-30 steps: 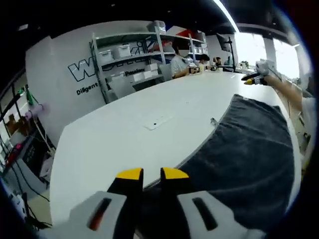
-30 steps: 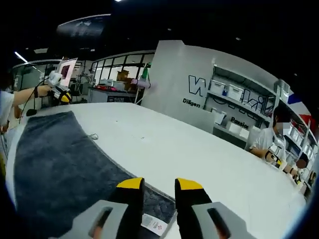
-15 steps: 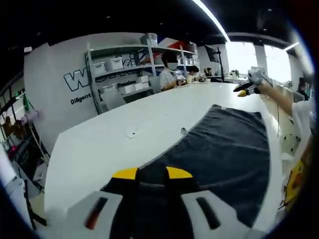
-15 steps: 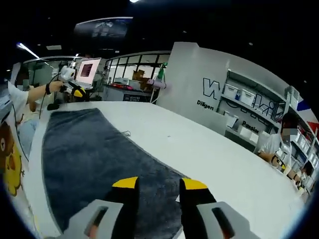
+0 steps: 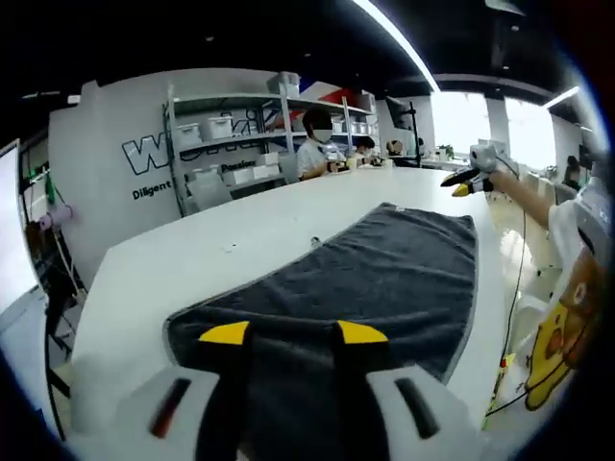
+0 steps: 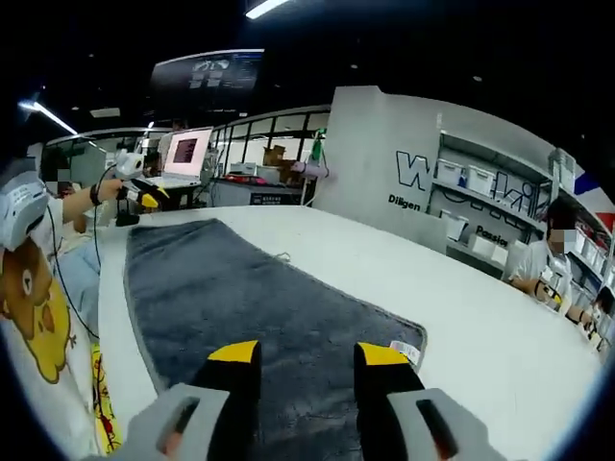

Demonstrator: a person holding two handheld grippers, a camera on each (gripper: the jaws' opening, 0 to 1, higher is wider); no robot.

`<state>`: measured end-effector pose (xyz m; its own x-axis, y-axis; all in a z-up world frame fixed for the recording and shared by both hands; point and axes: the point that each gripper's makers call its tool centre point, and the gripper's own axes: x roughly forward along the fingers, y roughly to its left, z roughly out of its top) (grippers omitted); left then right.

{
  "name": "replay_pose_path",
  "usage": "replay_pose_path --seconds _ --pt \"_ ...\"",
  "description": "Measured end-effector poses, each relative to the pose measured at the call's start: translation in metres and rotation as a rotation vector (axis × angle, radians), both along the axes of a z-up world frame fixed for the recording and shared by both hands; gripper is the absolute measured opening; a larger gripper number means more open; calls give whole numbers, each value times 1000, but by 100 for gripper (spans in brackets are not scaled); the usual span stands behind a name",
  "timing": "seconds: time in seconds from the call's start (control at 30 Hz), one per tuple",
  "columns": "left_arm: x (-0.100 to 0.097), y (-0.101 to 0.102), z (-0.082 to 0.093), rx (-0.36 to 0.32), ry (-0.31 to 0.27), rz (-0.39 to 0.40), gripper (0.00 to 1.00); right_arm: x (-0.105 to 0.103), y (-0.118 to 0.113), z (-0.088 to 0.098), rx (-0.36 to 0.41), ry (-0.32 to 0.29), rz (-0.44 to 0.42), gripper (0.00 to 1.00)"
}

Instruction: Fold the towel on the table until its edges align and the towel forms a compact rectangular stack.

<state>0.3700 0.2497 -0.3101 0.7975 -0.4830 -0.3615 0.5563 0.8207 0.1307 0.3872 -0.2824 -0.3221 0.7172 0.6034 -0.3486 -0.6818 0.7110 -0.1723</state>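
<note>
Left gripper view: the left hand-held gripper (image 5: 293, 333) stands spread over the near end of the dark towel (image 5: 384, 274), which lies flat on the white table (image 5: 192, 264). Compared with a second ago, more towel lies under both views. The right hand-held gripper (image 6: 303, 352) is also spread, above the towel's other end (image 6: 259, 298).

Both claws up, jaws parted, nothing gripped.
Left claw (image 5: 293, 334): yellow-tipped jaws rise from bottom centre of left gripper view, clear gap between them. Right claw (image 6: 307, 353): same pose in right gripper view, gap slightly wider. Each claw also appears small in the other's view, right at upper right (image 5: 463, 182), left at upper left (image 6: 142, 195), on an outstretched arm.
</note>
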Motion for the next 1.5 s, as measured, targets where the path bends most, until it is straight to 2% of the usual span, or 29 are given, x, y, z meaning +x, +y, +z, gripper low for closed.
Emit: replay_pose_path --seconds 0.23,0.43,0.6,0.67,0.7,0.8,0.83,1.1,1.3,1.5 --pt "-24 6 -13 -33 6 24 45 -17 -2 -12 34 34 1 49" --pt "-45 7 -22 -41 12 38 58 -29 -6 -12 51 35 -18 53" --pt "-57 9 -22 -71 -2 55 64 -38 -7 -19 58 36 -33 60" --pt "-62 8 -24 -80 1 57 70 -40 -8 -23 56 43 -42 64" --pt "-64 7 -24 -79 2 59 72 -41 -8 -25 51 46 -46 68" --pt "-70 9 -27 -63 1 67 76 -45 -10 -26 58 48 -53 69" --pt "-71 10 -27 -63 1 68 80 -46 -10 -25 64 49 -54 70" --pt "-79 15 -29 -90 2 92 87 -54 -16 -24 69 57 -70 78" --pt "-83 24 -33 -86 6 120 92 -61 -22 -32 57 83 -85 91" --pt "-86 28 -38 -64 18 126 98 -66 -24 -38 37 96 -84 99"
